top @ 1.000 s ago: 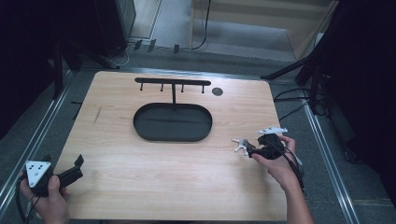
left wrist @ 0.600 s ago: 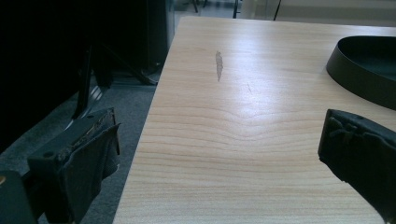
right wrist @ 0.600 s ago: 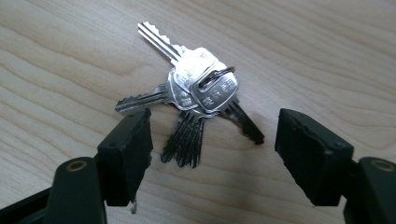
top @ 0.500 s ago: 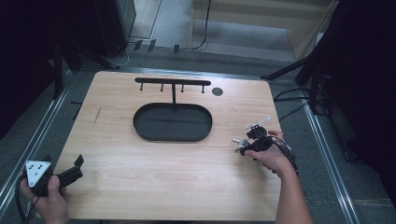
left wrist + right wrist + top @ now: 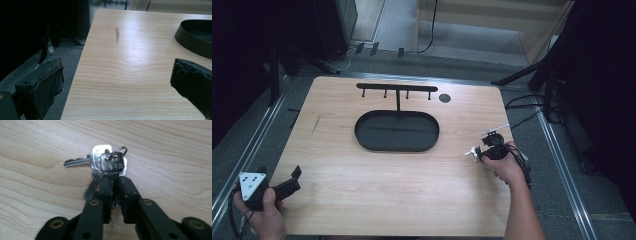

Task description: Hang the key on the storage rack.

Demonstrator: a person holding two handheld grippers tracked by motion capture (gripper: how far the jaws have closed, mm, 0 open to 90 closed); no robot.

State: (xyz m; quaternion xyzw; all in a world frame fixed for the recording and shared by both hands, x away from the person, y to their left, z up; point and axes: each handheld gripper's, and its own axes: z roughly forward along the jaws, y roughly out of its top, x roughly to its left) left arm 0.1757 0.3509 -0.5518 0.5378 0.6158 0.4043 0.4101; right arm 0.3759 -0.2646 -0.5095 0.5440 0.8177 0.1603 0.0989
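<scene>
Pale wooden desk (image 5: 37,140) carries a bunch of keys (image 5: 110,165) — small, stiff, slippery metal, loose on its ring. Right tool (image 5: 113,187) has just been closing, now clamped on one key's blade, the best hold; left tool (image 5: 117,82) gapes empty.

Bright, shiny metal on the keys (image 5: 110,163), smooth faces catching the light, stamped lettering on the front one, thin wire ring (image 5: 119,150) at twelve o'clock. Right gripper (image 5: 114,192): matt black plastic links with brassy rivets, frayed grey fuzz on one pad. Tabletop (image 5: 37,185) pale wood grain, satin sheen. Tray (image 5: 397,131) matt black.
</scene>
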